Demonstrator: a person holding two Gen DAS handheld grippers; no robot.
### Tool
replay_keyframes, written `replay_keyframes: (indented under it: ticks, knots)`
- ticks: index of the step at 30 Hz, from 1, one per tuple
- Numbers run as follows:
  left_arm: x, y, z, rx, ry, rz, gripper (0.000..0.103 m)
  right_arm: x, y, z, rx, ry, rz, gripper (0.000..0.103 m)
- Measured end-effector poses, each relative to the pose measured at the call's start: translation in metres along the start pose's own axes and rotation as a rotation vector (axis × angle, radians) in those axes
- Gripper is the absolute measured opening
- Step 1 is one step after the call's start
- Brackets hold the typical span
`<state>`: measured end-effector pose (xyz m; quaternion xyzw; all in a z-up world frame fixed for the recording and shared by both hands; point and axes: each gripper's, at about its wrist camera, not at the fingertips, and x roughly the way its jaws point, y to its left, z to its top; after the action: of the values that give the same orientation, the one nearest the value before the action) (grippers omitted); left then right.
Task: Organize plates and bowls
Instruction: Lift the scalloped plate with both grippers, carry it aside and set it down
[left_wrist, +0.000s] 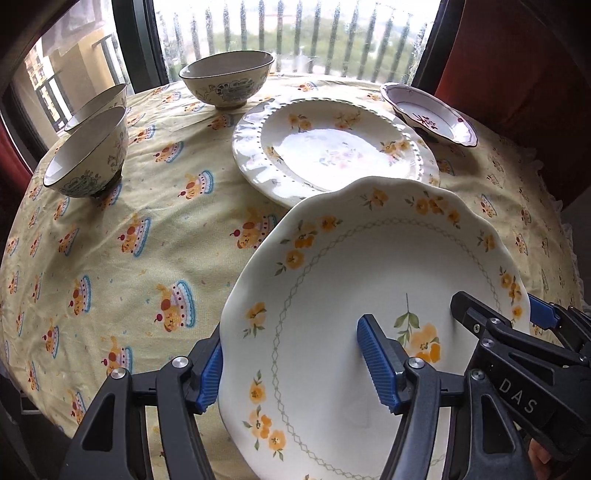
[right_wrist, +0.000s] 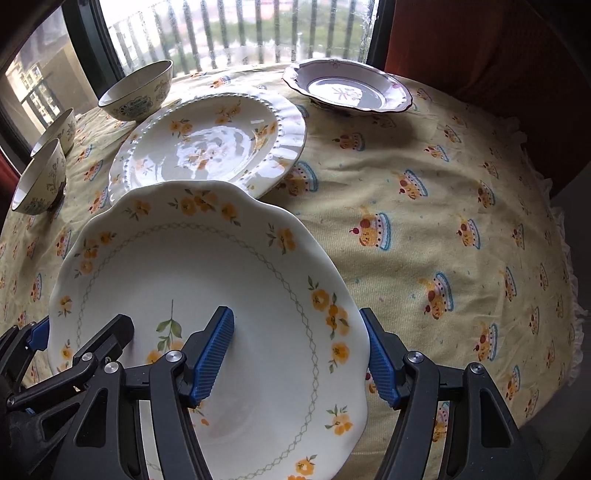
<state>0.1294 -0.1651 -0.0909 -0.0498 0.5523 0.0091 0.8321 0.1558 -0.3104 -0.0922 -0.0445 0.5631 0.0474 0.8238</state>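
Note:
Both grippers carry a scalloped white plate with orange flowers (left_wrist: 351, 258) (right_wrist: 192, 266) just above the table. My left gripper (left_wrist: 291, 354) is shut on its left rim, one blue pad outside and one inside the well. My right gripper (right_wrist: 297, 332) is shut on the opposite rim the same way. Each wrist view also shows the other gripper at the plate's far edge. Behind it lies a larger bead-rimmed floral plate (left_wrist: 332, 147) (right_wrist: 207, 147), whose near edge the held plate overlaps.
A small purple-rimmed dish (left_wrist: 432, 114) (right_wrist: 347, 90) sits at the back right. One patterned bowl (left_wrist: 229, 79) (right_wrist: 136, 92) stands by the window, two more bowls (left_wrist: 88, 151) (left_wrist: 96, 103) at the left. The yellow tablecloth (right_wrist: 424, 203) covers a round table.

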Motion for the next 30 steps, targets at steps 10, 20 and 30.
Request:
replay_keyframes:
  ticks: [10, 20, 30]
  knots:
    - [0.016, -0.044, 0.001, 0.048, 0.015, -0.017, 0.067, 0.011, -0.048, -0.004, 0.059, 0.022, -0.02, 0.072]
    - [0.034, -0.073, 0.001, 0.096, 0.038, -0.021, 0.067, 0.025, -0.079, -0.01, 0.105, 0.069, -0.04, 0.072]
    - [0.037, -0.078, 0.005, 0.109, 0.041, -0.032, 0.068, 0.027, -0.089, -0.008, 0.128, 0.073, -0.051, 0.072]
